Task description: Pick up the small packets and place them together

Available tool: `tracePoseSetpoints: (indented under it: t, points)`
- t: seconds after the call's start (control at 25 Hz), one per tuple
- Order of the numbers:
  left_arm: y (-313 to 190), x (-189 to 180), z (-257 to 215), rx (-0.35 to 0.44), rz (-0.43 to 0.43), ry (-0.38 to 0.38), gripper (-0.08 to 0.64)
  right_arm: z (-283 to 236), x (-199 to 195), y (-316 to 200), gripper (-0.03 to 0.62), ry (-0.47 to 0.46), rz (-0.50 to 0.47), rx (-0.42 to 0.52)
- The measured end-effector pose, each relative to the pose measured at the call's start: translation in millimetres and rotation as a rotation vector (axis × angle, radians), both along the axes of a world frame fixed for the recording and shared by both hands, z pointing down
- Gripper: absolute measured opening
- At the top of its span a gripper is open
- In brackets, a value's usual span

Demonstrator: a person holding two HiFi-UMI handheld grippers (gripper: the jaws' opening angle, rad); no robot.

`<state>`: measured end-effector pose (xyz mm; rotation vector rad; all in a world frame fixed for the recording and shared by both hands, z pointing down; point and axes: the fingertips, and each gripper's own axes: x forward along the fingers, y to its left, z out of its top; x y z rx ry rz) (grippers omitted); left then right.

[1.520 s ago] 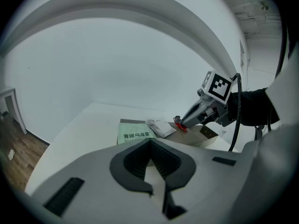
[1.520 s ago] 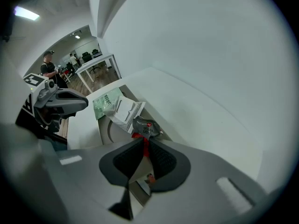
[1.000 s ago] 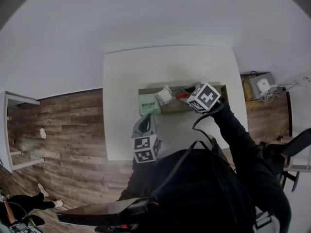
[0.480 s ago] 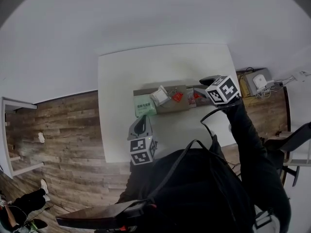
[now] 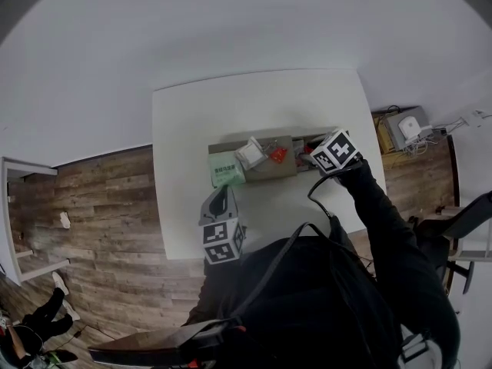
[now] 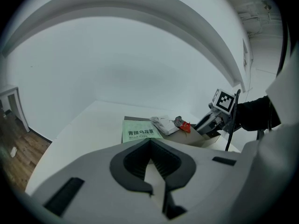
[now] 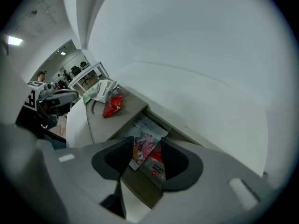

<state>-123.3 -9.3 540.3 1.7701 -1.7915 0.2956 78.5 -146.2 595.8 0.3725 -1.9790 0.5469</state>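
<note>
A white bench carries a brown tray with a green packet at its left end, then a white packet and a red packet. The right gripper is over the tray's right end (marker cube up). The left gripper is well apart, near the bench's front edge.

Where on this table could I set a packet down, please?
The table is bare between the brown tray and the wall, and left of the green packet. The tray is crowded: packets, and the right tongs over its right end.

Two printed packets overlap flat; a red packet lies well apart.
</note>
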Motion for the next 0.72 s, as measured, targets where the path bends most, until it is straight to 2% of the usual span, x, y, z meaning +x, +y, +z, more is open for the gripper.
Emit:
tracePoseSetpoints:
  t: [0.24, 0.72]
  points:
    - [-0.3, 0.1, 0.3, -0.002, -0.002, -0.003, -0.002, 13.6, -10.6, 2.9, 0.164, 0.032, -0.048, 0.009]
    - [-0.1, 1.3, 1.7, -0.006, 0.000, -0.001, -0.002, 21.7, -10.6, 2.0, 0.156, 0.144, -0.111, 0.092]
